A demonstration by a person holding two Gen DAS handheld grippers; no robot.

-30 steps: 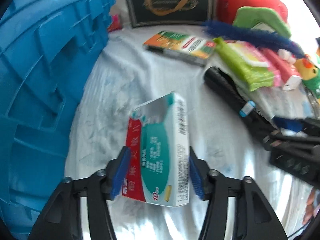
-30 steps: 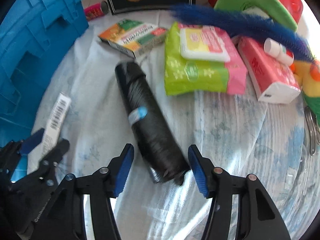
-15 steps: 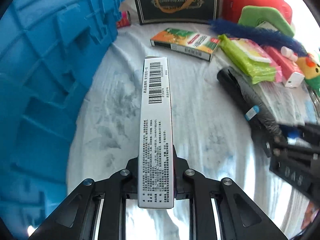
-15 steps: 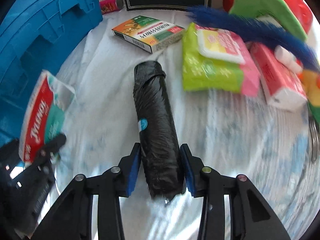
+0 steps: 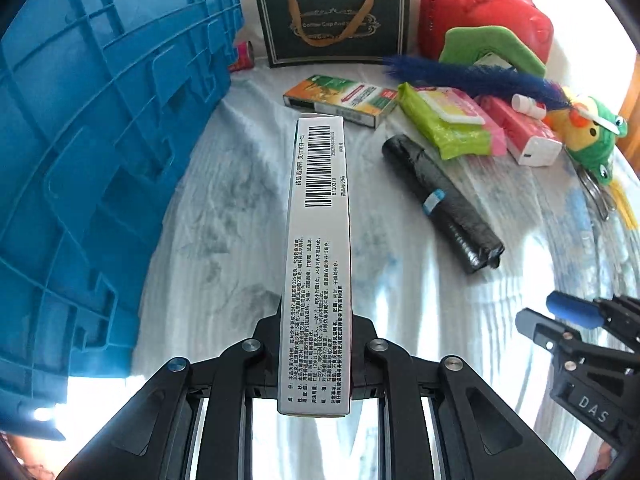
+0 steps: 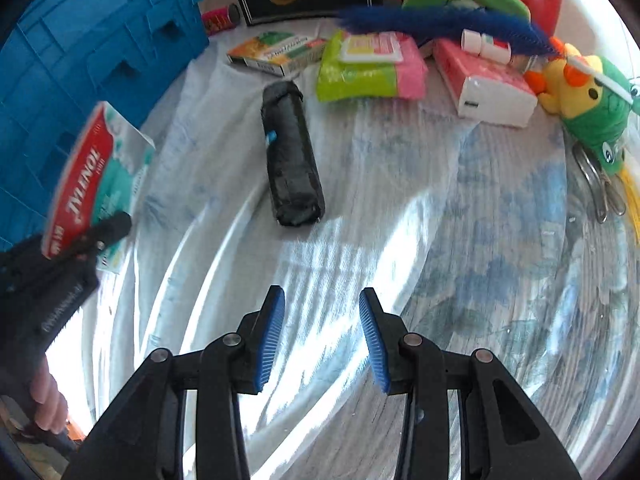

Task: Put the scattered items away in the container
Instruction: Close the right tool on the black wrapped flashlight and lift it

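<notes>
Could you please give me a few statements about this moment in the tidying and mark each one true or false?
1. The left gripper is shut on the medicine box. True.
2. The right gripper grips the black roll. False: its jaws are open and empty, and the roll lies apart from them on the cloth.
3. The blue crate stands on the left of the table. True.
4. The green wipes pack already lies inside the crate. False: it lies on the cloth beside the pink tissue pack.
5. The plush toy lies at the right edge of the clutter. True.
</notes>
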